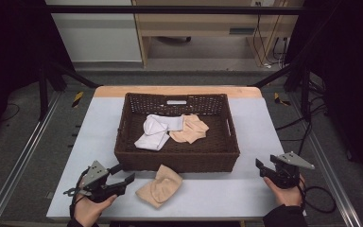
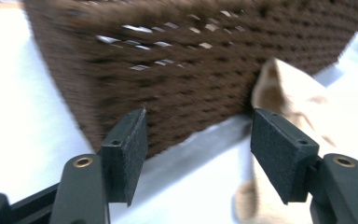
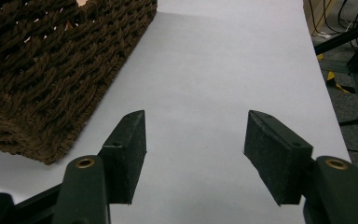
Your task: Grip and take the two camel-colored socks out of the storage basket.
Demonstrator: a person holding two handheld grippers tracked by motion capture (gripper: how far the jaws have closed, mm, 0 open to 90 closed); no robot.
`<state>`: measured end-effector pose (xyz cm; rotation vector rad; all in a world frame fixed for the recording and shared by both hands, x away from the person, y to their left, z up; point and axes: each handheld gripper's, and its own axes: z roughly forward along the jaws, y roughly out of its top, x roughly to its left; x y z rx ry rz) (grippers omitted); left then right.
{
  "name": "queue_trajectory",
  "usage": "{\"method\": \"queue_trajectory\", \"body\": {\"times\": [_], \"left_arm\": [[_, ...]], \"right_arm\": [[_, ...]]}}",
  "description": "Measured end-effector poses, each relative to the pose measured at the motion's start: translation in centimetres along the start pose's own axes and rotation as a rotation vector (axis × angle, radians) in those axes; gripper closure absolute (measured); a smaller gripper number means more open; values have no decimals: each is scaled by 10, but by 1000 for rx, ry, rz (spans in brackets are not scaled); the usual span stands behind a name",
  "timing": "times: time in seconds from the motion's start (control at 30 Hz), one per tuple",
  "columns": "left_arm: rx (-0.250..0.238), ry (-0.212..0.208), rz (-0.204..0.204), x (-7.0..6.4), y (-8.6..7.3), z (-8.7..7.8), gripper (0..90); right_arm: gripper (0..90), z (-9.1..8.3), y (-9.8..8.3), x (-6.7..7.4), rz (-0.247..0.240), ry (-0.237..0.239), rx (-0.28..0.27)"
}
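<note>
Both hand-held grippers, left (image 1: 125,173) and right (image 1: 260,166), wide apart, empty; no legible writing on basket (image 1: 177,161).

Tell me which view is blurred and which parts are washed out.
Left gripper view: the basket and the beige cloth are smeared by blur, and the table glares near white; right gripper view: sharp, evenly lit; high view: table lit, surroundings in dark shadow.
</note>
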<state>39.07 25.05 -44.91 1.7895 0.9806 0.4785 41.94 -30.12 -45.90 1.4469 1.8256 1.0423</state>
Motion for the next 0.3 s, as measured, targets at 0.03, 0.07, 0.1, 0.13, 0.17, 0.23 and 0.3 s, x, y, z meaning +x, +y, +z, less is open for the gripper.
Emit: {"method": "queue_trajectory", "body": {"times": [0.03, 0.07, 0.1, 0.13, 0.17, 0.23, 0.3], "left_arm": [[-14, 6, -8, 3, 0, -2, 360], [-29, 12, -17, 6, 1, -3, 360], [-40, 19, -23, 9, 2, -5, 360], [-48, 27, -32, 13, 4, -8, 358], [-61, 35, -41, 16, 5, -10, 358], [-75, 64, -41, 24, 9, -17, 356], [-89, 97, -46, 33, 11, -24, 355]], "right_arm": [[389, 0, 0, 0, -2, 0, 2], [390, 0, 0, 0, -2, 1, 2], [390, -1, 0, 0, 0, 1, 2], [390, 0, 0, 0, 3, 1, 2], [391, 0, -1, -1, 7, 3, 1], [389, 1, -1, -1, 15, 4, 9], [387, 2, -2, -2, 11, 3, 11]]}}
